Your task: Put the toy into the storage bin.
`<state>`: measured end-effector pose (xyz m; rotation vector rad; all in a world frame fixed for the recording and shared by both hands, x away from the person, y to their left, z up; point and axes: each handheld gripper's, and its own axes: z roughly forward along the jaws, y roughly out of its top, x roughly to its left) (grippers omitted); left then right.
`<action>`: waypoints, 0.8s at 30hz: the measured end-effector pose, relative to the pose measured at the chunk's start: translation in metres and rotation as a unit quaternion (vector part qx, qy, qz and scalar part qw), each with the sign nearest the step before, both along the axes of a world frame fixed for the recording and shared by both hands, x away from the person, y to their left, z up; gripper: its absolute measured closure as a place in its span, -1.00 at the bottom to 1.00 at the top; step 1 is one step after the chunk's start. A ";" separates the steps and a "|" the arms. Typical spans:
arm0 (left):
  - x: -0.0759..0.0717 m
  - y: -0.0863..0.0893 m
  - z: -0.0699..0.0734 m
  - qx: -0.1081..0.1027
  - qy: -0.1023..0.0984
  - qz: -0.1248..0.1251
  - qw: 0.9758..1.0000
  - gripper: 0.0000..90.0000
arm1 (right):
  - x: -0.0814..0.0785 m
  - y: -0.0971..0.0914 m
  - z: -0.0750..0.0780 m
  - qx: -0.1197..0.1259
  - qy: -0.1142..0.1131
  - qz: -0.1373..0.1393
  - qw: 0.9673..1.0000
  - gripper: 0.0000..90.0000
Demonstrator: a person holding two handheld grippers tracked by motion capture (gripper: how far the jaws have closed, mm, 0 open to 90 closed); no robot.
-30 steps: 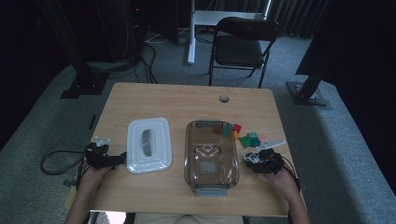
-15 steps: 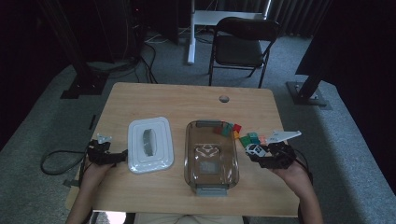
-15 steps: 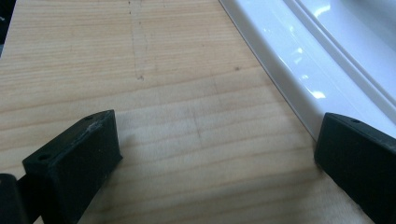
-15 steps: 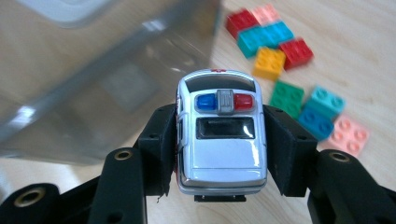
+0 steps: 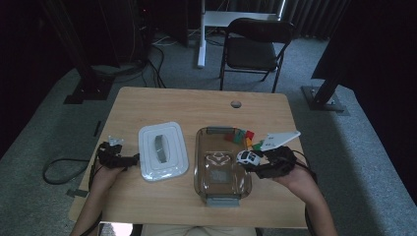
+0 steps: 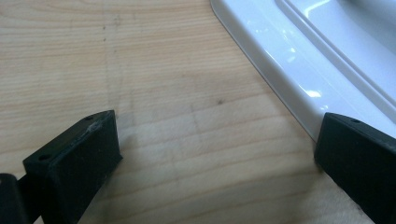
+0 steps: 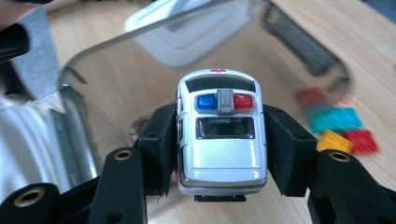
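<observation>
White and silver, the small toy police car (image 7: 221, 135) with its blue and red roof lights sits clamped between the two black jaws of the right gripper (image 7: 219, 154), one pad pressed on each flank. In the high view this right gripper (image 5: 255, 161) holds the toy police car (image 5: 248, 157) lifted above the right rim of the clear glass rectangular container (image 5: 222, 169), which rests on the light wooden table (image 5: 196, 105) in front of the person. Just beyond the car, at the container's far right corner, lie several small plastic bricks (image 5: 241, 136) in red, green and yellow; in the right gripper view these plastic bricks (image 7: 338, 126) appear blurred on the wood, to the right of the jaws.

The left gripper (image 5: 129, 159) lies low on the table at the person's left, its jaws spread wide with nothing between them. In the left gripper view one jaw sits just at the edge of the white plastic rectangular lid (image 6: 299, 70), the other apart on bare wood. The white plastic rectangular lid (image 5: 162, 150) rests flat, just left of the glass container.
</observation>
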<state>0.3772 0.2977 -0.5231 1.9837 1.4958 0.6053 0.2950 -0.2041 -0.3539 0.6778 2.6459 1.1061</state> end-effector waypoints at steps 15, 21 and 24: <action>-0.007 -0.008 0.002 -0.005 -0.007 -0.015 1.000 -0.91 | 0.005 0.057 -0.025 -0.052 0.046 0.096 0.993 0.07; -0.022 0.004 0.005 -0.008 -0.011 -0.008 1.000 -0.94 | 0.005 0.065 -0.032 -0.078 0.049 0.105 0.990 0.07; -0.030 0.008 0.005 -0.001 -0.008 -0.007 1.000 -0.94 | 0.007 0.066 -0.036 -0.088 0.051 0.101 0.990 0.07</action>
